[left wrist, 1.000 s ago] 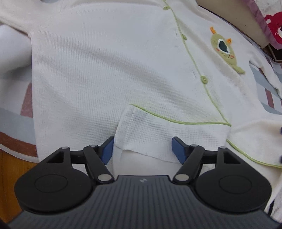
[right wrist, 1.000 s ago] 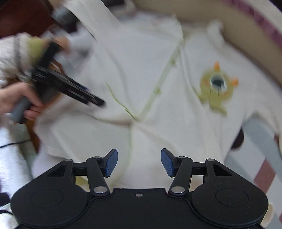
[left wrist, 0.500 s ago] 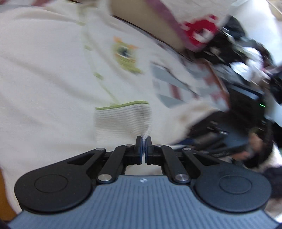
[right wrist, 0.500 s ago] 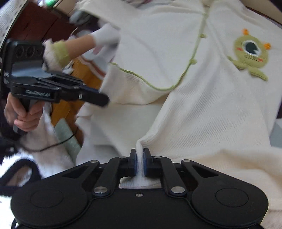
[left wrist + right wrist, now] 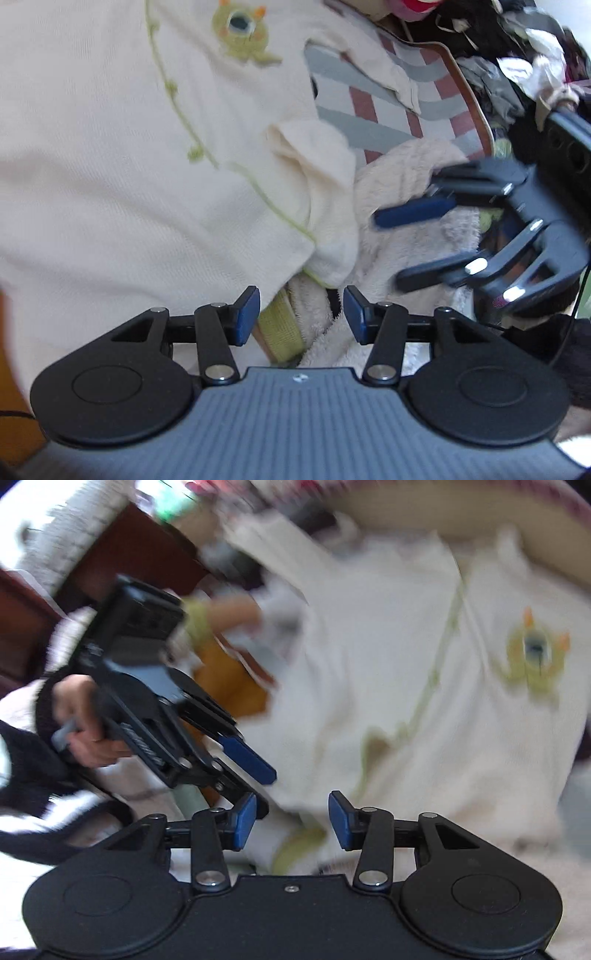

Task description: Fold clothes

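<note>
A cream button-up top (image 5: 110, 177) with green piping and a green monster patch (image 5: 240, 31) lies spread out; its lower hem is folded up. My left gripper (image 5: 301, 314) is open and empty just below the hem's corner (image 5: 325, 258). My right gripper (image 5: 291, 821) is open and empty over the top's near edge (image 5: 424, 775); the view is blurred. Each gripper shows in the other's view: the right one (image 5: 417, 243) at right, the left one (image 5: 255, 779) at left, both open.
A grey, white and red checked cloth (image 5: 373, 103) lies under the top. A fluffy cream sleeve (image 5: 406, 173) lies by the right gripper. Dark clutter (image 5: 498, 55) sits at the far right. A dark wooden piece (image 5: 122, 554) stands at the far left.
Both grippers were shut on the top's hem half a second ago; both have let go and now stand open. The views have swung and the hem lies folded up.
</note>
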The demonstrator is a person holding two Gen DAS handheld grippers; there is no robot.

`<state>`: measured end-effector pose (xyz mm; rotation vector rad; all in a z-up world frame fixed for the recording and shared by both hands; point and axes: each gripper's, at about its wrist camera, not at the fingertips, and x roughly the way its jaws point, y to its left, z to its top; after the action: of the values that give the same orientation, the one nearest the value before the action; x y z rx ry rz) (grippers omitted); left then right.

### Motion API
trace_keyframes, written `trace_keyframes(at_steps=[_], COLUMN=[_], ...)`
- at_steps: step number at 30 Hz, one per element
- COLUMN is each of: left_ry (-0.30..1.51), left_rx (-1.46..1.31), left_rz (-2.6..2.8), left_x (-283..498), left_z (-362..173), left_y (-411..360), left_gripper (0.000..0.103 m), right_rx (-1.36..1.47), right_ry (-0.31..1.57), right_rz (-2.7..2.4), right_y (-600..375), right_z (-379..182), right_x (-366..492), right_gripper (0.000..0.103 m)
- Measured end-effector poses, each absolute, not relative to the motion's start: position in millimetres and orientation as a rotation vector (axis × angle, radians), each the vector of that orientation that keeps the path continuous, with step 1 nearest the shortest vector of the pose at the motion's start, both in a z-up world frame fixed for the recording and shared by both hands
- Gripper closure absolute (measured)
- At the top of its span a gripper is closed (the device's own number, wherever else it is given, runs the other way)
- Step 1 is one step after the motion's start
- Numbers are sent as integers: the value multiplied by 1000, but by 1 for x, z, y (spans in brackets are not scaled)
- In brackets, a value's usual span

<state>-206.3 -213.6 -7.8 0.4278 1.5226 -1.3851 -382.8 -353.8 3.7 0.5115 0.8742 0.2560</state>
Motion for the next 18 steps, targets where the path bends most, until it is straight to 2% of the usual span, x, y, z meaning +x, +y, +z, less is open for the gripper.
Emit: trace_keyframes(at_steps=[3,5,7,10,14,18], left_ry=[1451,1333,1187,975,803,836], left_rx=[608,739,850,876,795,680], left_rz=[-1318,-1247,-1182,-1135,-1133,-1036], left_x=[-192,-177,-164,-138,-91,-23], left_z=[43,81,110,130,105,30], left_y=[-230,-242,-261,-283,-316,-361], left_gripper=[49,40,34,34,35,38], right_rx=[454,450,451,456,392,426], right_ry=[735,663,619,599,633,602], right_rz=[206,137,42,-89,-217,-291], right_y=[-371,-385,-401,-428,-462,-507], right_z=[43,60,66,62,44,13], right_x=[-375,-367,-354,-328,-284,-248], right_gripper=[44,43,37,35,35,35])
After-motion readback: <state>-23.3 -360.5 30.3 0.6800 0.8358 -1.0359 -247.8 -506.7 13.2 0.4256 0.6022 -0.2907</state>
